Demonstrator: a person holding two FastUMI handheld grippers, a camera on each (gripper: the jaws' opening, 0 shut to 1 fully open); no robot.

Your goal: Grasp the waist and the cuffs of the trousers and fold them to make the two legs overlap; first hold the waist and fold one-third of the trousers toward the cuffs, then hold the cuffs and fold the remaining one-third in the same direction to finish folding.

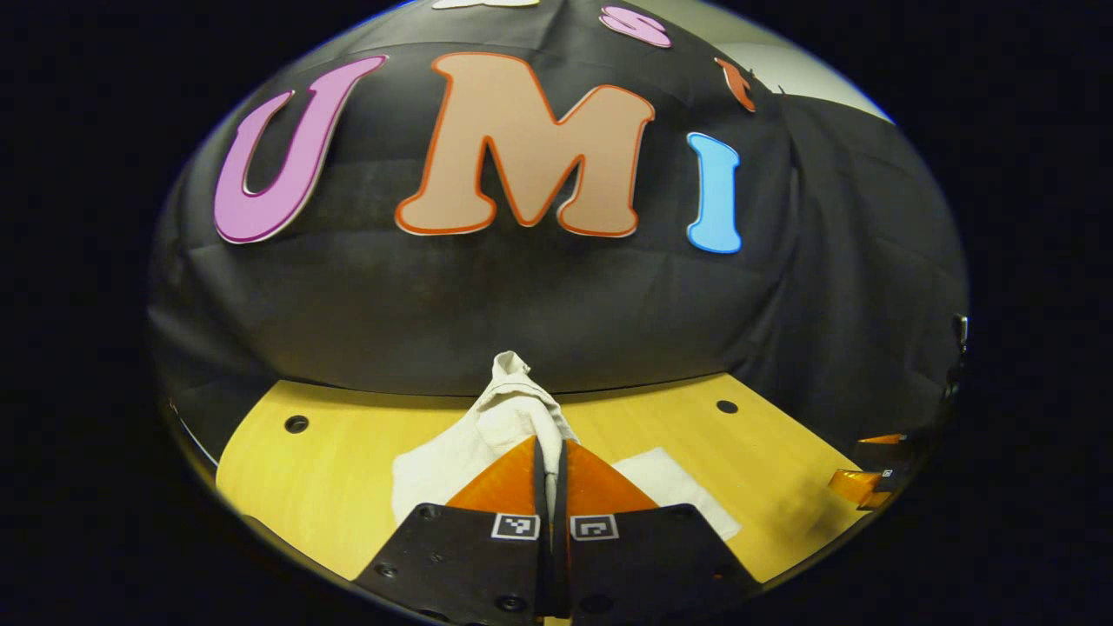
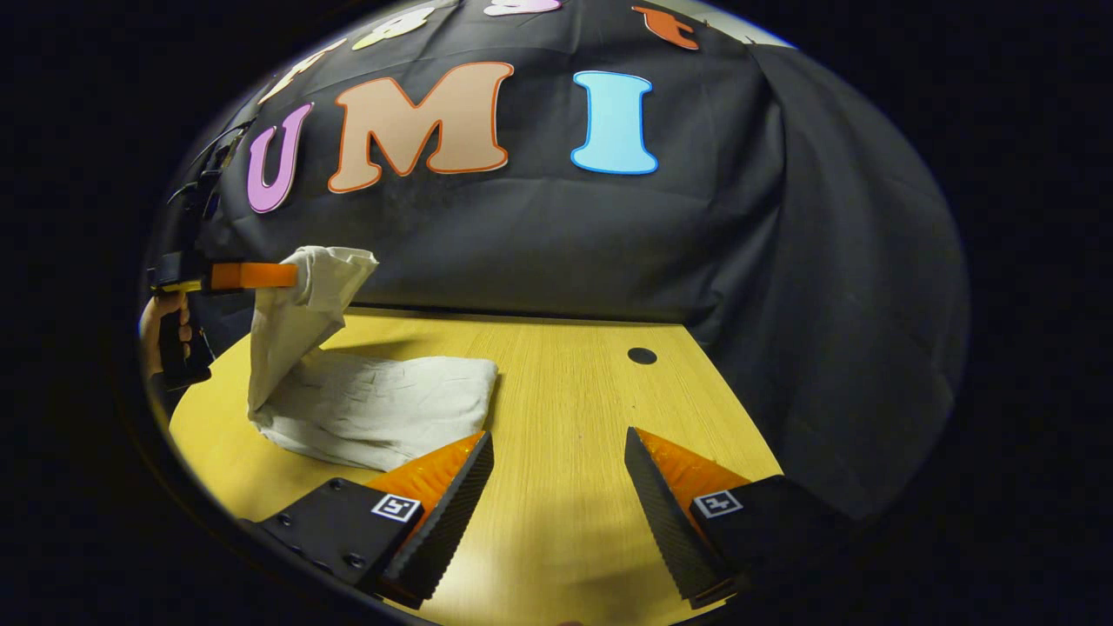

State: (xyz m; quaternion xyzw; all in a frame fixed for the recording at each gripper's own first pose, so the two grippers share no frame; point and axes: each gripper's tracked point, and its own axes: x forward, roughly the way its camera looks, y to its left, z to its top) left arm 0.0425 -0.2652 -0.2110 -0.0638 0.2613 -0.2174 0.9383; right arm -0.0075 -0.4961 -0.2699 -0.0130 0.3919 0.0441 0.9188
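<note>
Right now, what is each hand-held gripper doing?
Left hand-held gripper: closed on the trousers, lifting one end.
Right hand-held gripper: open, holding nothing.

Left gripper view sits low and close, looking along its fingers across the wooden table (image 1: 348, 452) at the booth wall. Right gripper view hangs farther back, facing the same wall; both share the pale trousers (image 2: 374, 404) and tabletop.

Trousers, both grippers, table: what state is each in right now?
Trousers: partly folded on the table, one end lifted off it.
Left gripper: shut on the trousers' raised end, held above the table.
Right gripper: open, holding nothing, over bare wood.
Table: bears the rest of the trousers.
</note>
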